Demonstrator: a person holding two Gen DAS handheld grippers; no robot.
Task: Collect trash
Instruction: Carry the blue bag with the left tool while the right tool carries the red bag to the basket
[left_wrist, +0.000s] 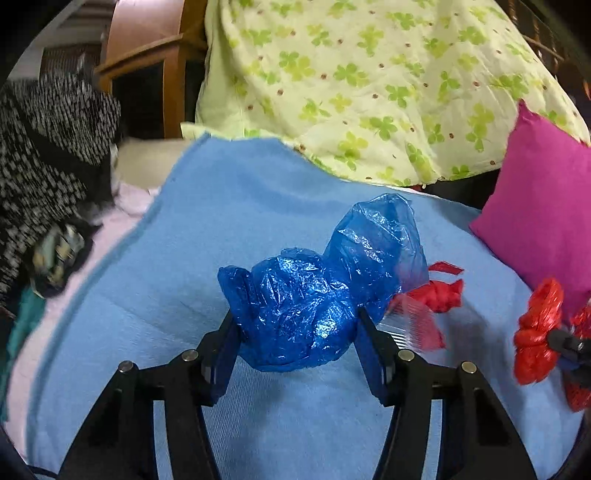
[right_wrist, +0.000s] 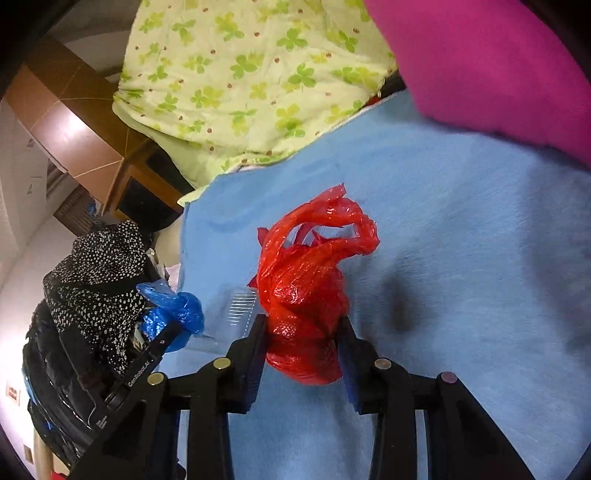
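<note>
On the bed, left side: left claw (left_wrist: 295, 325) clamps the crumpled blue plastic bag (left_wrist: 321, 291) at its bunched lower part, lifted clear of the light blue blanket (left_wrist: 184, 236).
Blue bag, handling: judged very light, soft and slippery; the puffed top would collapse, so the dense wad is the sound hold.
Middle of the blanket: a clear comb (right_wrist: 242, 308) lies flat.
Right side: right claw (right_wrist: 303, 328) is closed on the red plastic bag (right_wrist: 310, 280) at its base, the handles flopping loose above.
Red bag, handling: equally light and crushable; the film could slide out.
Containers: no bin visible; neither bag's contents can be told.
</note>
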